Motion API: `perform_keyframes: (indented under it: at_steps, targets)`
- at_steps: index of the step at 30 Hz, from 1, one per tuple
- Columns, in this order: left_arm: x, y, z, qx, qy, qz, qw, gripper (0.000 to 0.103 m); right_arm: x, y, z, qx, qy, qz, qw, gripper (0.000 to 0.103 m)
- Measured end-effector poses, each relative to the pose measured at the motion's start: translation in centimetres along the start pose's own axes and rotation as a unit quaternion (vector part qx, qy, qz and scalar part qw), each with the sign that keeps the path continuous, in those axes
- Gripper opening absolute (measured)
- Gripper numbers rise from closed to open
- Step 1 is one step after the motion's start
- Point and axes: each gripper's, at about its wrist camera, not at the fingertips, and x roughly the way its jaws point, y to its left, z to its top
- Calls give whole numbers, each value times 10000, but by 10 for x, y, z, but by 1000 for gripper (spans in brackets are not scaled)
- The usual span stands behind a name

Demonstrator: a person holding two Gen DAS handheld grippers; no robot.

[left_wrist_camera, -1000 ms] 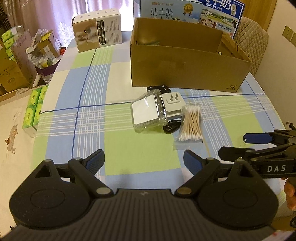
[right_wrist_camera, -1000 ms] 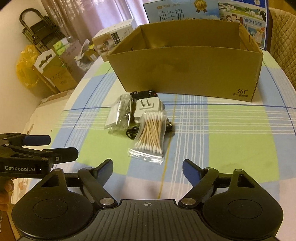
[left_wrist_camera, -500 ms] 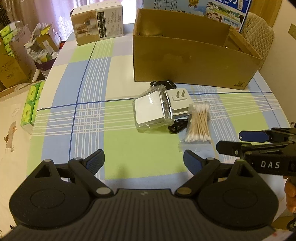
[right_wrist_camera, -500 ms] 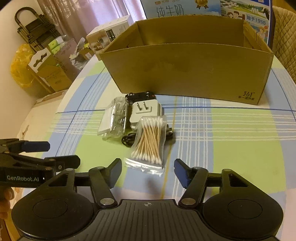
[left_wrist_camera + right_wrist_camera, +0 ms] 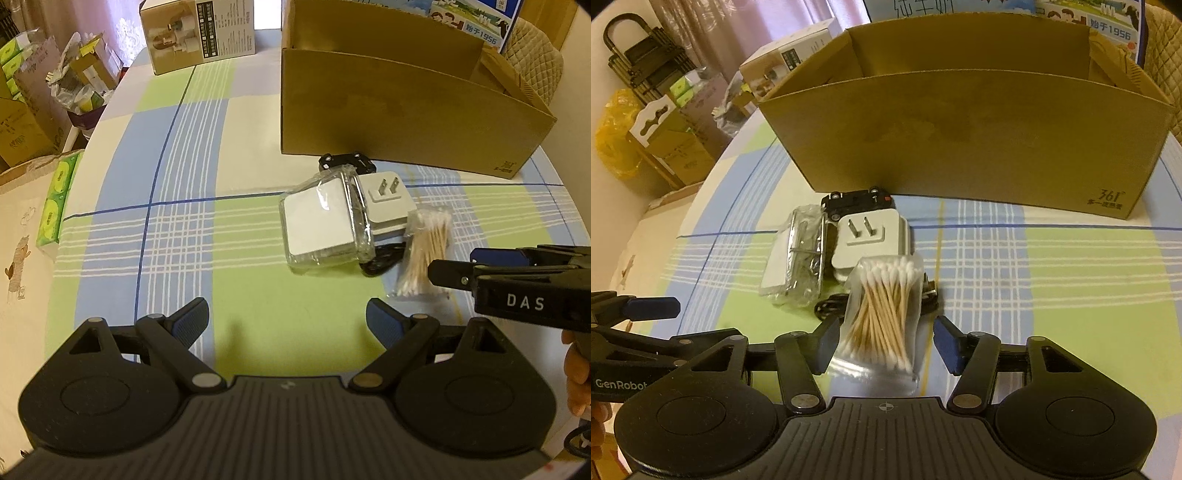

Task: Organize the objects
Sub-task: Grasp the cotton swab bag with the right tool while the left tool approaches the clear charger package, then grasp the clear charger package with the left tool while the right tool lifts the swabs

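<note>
The right gripper (image 5: pixel 886 345) is low over the worktop (image 5: pixel 1071 277) with its fingers (image 5: pixel 827 345) spread wide, one on each side of the bag of cotton swabs (image 5: pixel 882 317). The bag lies flat between them, its near end toward the gripper and its long side pointing to about 12 o'clock. The left finger seems to almost touch the plastic; on the right a small gap remains. Nothing is gripped yet.

I judge this bag to be very light. The film is thin and slippery, and the sticks inside can shift and bend a little, so it seems best to close across the thick middle of the bundle, not on the loose empty film at the near edge.

The left gripper (image 5: pixel 286 319) hovers at about 9 o'clock from the bag, also open and holding nothing.

Just beyond the bag, at 12 o'clock, the white plug adapter (image 5: pixel 870 240) lies with its prongs up, on top of a black cable (image 5: pixel 831 308). At 11 o'clock is a clear wrapped packet (image 5: pixel 792 262), and behind them a small black toy car (image 5: pixel 857 201). Farthest stands the open cardboard box (image 5: pixel 960 136), probably the place for these things.
</note>
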Motion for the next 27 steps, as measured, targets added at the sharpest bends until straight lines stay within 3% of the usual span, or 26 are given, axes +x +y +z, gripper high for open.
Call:
perform_keyframes:
  at_steps: [10,14,17,27]
  targets:
    - [15,5,11,7,33,0,10000,90,20,1,5,-52,54,-85,9999,52]
    - [17,7,13,-4,36,-9,10000,90,28,3,4,-127,166,-111,9997,33]
    - [18,8,14,-27,32,-21,10000,90,29,4,2,-254,150,-87,9995,26]
    - [21,10,17,-120,-33,-229,9997,90,10,-9,2,-314,-74,-35,9995,20]
